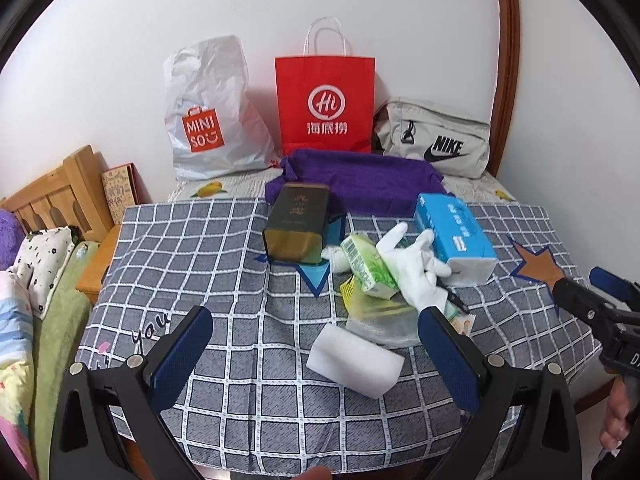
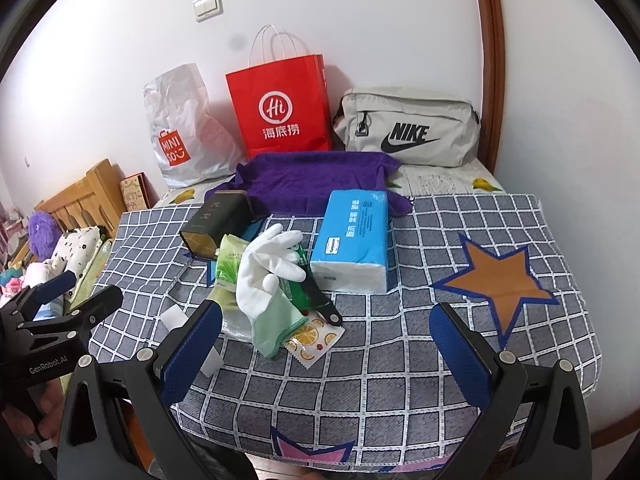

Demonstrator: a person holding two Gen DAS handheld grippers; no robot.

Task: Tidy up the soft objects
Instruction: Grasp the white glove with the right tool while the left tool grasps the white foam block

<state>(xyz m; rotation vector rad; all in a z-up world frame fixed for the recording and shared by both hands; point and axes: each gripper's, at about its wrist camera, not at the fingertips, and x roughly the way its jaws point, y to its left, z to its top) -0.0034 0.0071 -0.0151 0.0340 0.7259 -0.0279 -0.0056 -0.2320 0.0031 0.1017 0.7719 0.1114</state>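
A: Ahead of the left gripper (image 1: 316,350), what lies there?
B: A white foam block (image 1: 354,364) between its spread, empty fingers; the white glove (image 1: 412,264) lies beyond on the checked cloth (image 1: 224,240).
A: And the right gripper (image 2: 326,340)?
B: Released, empty; glove just beyond its left finger, blue tissue pack (image 2: 352,240) farther ahead.

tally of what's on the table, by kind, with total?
Bags: 3 (Miniso bag, red bag, Nike bag)
Towel: 1
Tissue packs: 2 (blue, green)
Glove: 1
Tin: 1
Sponge: 1
Snack sachet: 1
Total: 10, not counting items half hidden under the glove.
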